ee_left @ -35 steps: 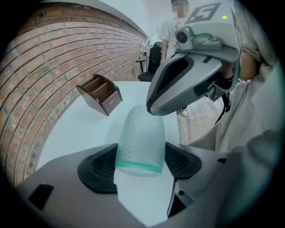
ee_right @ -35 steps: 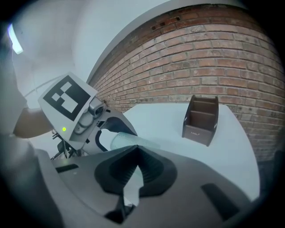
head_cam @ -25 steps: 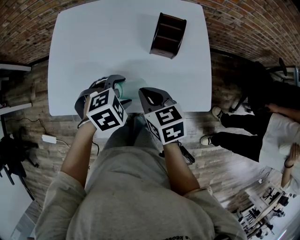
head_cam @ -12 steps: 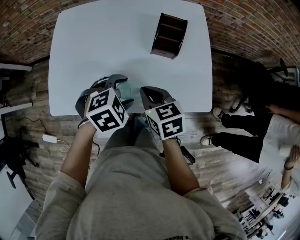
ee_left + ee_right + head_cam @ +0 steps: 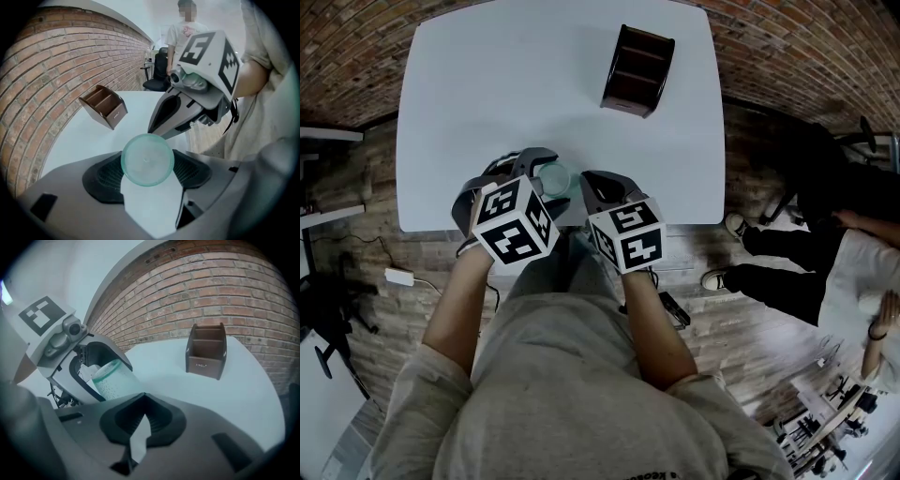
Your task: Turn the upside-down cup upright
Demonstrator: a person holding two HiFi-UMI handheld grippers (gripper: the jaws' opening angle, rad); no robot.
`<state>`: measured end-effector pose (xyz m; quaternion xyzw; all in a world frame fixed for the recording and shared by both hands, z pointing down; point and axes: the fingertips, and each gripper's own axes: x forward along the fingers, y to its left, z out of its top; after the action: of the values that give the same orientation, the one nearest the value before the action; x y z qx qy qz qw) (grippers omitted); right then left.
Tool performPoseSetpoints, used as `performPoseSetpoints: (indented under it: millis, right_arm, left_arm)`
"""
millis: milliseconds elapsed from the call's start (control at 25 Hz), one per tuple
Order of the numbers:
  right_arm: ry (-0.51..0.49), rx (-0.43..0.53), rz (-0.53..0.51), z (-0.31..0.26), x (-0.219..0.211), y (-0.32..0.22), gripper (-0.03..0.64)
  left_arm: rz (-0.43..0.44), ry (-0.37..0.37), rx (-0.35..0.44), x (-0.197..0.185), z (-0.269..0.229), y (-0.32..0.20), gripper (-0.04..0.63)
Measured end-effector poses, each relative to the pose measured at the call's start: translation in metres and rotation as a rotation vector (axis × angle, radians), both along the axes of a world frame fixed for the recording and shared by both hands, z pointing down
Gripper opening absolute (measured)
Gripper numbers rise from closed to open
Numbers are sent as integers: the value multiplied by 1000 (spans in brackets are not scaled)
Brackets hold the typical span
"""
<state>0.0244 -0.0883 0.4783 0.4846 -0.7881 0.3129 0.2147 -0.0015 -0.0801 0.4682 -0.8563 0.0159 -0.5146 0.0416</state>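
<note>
The cup point(image 5: 556, 176) is translucent green and sits between the jaws of my left gripper point(image 5: 546, 178), just above the near edge of the white table point(image 5: 487, 94). In the left gripper view one round end of the cup point(image 5: 147, 159) faces the camera, and both ribbed pads press on its sides. In the right gripper view the cup point(image 5: 115, 379) hangs tilted in the left gripper. My right gripper point(image 5: 592, 185) is beside it on the right, its jaws shut on nothing point(image 5: 143, 401).
A brown wooden organizer point(image 5: 637, 70) with open compartments stands at the far side of the table. A person point(image 5: 825, 262) sits off the table's right edge on the brick-patterned floor. Another person point(image 5: 185, 33) stands farther back.
The cup in my left gripper has tipped from lying sideways to showing a round end upward. Both grippers have hardly shifted.
</note>
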Motion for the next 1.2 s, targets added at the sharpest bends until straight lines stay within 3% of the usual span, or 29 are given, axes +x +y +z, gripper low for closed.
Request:
performPoseSetpoints:
  millis: [520, 1200]
  right_arm:
    - [34, 84, 84, -23, 20, 2, 6]
    - [38, 91, 158, -25, 49, 24, 6]
  left_arm:
    - [-18, -61, 8, -7, 15, -9, 319]
    - [18, -146, 42, 8, 29, -18, 319]
